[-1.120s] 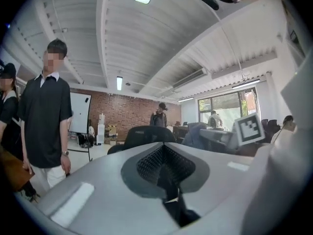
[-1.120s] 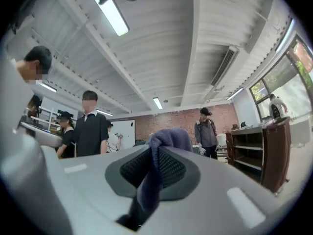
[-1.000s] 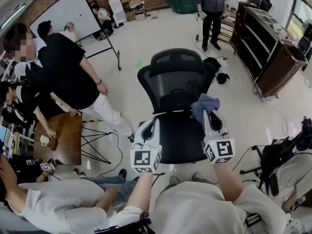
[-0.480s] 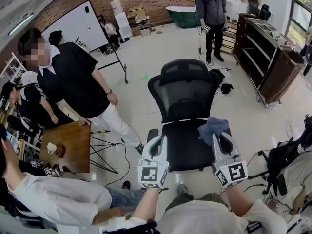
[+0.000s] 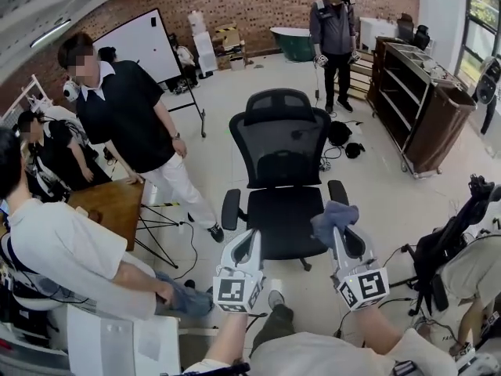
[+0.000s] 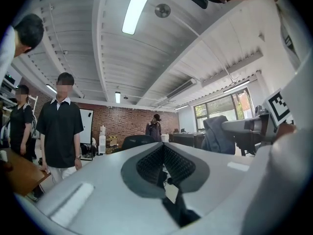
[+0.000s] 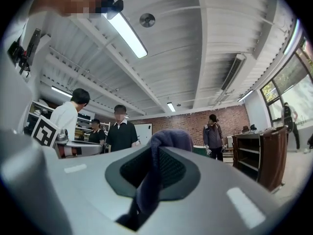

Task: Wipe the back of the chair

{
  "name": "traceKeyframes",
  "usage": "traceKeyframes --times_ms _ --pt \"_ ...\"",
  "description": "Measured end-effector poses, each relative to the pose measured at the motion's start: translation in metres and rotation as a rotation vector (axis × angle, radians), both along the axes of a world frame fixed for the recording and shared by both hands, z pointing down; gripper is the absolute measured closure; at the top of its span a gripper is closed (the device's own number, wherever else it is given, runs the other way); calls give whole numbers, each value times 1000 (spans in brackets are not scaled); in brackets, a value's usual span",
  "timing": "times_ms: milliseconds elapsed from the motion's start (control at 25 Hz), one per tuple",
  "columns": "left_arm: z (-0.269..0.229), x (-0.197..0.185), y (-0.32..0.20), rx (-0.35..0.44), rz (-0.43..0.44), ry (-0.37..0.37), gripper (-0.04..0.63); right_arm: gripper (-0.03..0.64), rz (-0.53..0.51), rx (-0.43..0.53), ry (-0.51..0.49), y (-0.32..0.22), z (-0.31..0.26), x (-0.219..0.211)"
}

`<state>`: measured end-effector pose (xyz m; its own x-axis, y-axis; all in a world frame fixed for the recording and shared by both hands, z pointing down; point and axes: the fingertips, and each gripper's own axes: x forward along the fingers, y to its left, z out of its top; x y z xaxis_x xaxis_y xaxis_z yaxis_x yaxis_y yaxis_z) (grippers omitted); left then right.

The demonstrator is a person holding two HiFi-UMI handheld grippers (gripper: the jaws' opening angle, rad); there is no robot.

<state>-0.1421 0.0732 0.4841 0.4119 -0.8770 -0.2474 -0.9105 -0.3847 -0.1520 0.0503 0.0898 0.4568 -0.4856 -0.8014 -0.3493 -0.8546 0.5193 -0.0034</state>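
Head view: the mesh chair back [image 5: 280, 143] stands upright ahead of both grippers, its front facing them. The right gripper [image 5: 341, 237] sits towards its right side.

Left gripper view: the left gripper [image 6: 163, 155] is closed and empty.

Right gripper view: the jaws are clamped on the blue cloth [image 7: 168, 140].

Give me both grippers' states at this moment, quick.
Left gripper: shut, nothing between its jaws.
Right gripper: shut on the blue-grey cloth.
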Motion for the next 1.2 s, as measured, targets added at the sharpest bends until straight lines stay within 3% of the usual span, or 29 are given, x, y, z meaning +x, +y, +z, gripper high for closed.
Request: traceKeyframes --times_ms 160,480,800,1200 --pt "11 39 80 -23 -2 -9 531 577 -19 -9 -5 72 9 36" --pt "-22 61 181 18 -19 -4 531 578 -18 -8 -23 159 -2 64" --pt "-47 53 230 52 -11 -18 531 578 -8 -19 -34 200 -13 51" --pt "-44 37 242 36 -6 8 531 578 -6 -19 -29 217 -16 31"
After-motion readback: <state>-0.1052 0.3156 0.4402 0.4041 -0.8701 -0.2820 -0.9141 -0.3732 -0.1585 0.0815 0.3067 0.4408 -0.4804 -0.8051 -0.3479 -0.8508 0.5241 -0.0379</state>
